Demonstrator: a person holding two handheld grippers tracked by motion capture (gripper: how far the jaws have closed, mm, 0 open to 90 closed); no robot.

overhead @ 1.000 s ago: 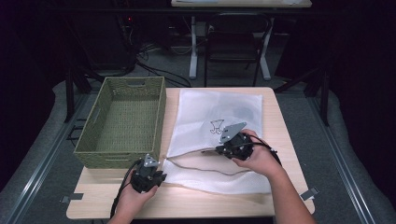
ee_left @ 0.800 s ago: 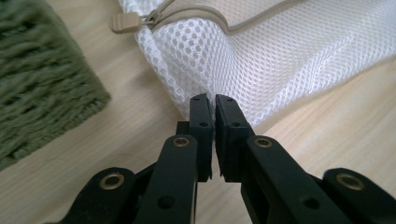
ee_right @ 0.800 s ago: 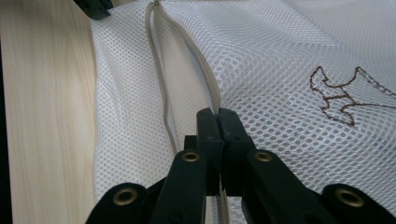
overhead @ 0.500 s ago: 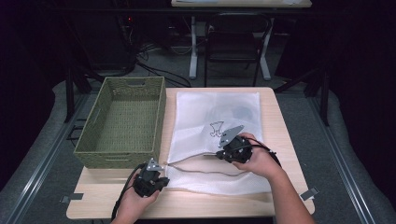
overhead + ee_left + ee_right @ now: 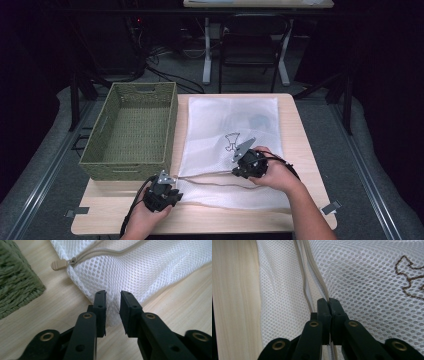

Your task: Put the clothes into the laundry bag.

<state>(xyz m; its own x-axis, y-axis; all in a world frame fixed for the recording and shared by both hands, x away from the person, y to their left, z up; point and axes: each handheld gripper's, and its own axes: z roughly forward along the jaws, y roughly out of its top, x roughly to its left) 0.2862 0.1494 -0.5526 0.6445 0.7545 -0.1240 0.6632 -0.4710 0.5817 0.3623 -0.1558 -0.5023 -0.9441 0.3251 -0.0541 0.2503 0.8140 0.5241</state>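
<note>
A green woven basket (image 5: 131,131) sits at the left of the counter (image 5: 305,150), with the white mesh bag (image 5: 230,120) flat beside it. The left tool (image 5: 113,303) has just been opening, its jaws slightly apart around the bag's near corner. The right tool (image 5: 328,305) is clamped on the bag's tan zipper (image 5: 315,270) edge.

I am looking down on a light wooden table (image 5: 305,150). A green woven basket (image 5: 131,131) is sitting on it toward nine o'clock, reaching the ten o'clock corner. A white mesh bag (image 5: 220,125) is lying flat just beside the basket, spreading from the centre toward twelve and five o'clock. Its zipper (image 5: 210,176) is running across its six o'clock side.
</note>
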